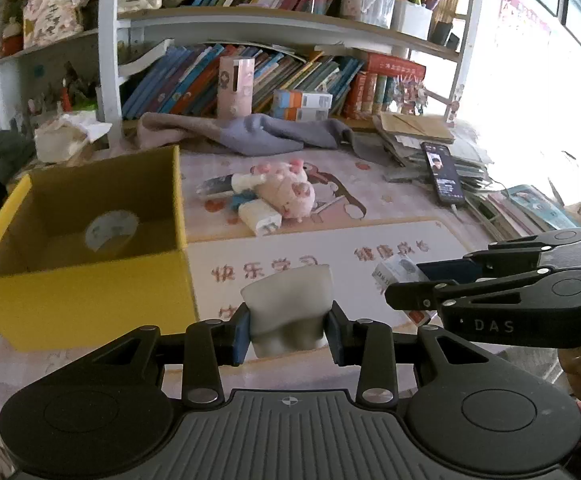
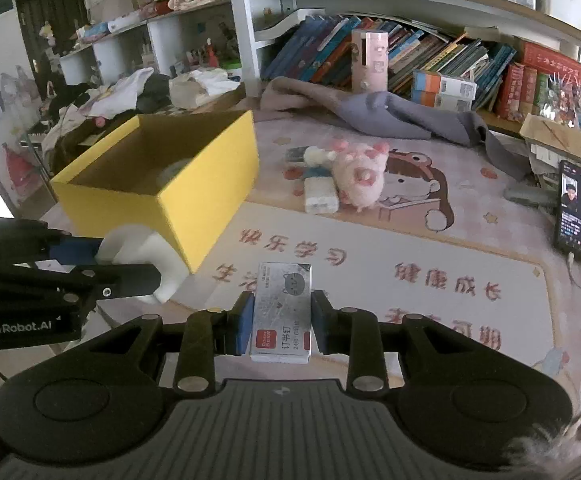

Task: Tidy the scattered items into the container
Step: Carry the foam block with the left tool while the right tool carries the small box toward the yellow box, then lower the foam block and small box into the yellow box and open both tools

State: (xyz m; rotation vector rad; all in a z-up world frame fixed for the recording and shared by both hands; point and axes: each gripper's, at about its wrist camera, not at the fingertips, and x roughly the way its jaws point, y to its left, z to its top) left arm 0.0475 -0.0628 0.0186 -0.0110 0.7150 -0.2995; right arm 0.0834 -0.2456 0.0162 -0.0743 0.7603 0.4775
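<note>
My left gripper [image 1: 288, 334] is shut on a white tooth-shaped object [image 1: 288, 306], held above the desk mat just right of the yellow box [image 1: 90, 304]. A tape roll [image 1: 110, 230] lies inside that box. My right gripper [image 2: 278, 326] is shut on a small staples box [image 2: 282, 308], off the mat. In the right wrist view the left gripper [image 2: 130, 276] with the white object [image 2: 142, 252] hangs at the near corner of the yellow box [image 2: 206, 204]. A pink plush pig [image 1: 290, 192], a white pack [image 1: 259, 216] and a small bottle [image 1: 226, 184] lie mid-mat.
A grey cloth [image 1: 250, 132] lies behind the items below shelves of books. A phone [image 1: 444, 178] leans on a stack of papers at the right. Clothes pile up left of the box. A pink carton [image 1: 234, 86] stands at the back.
</note>
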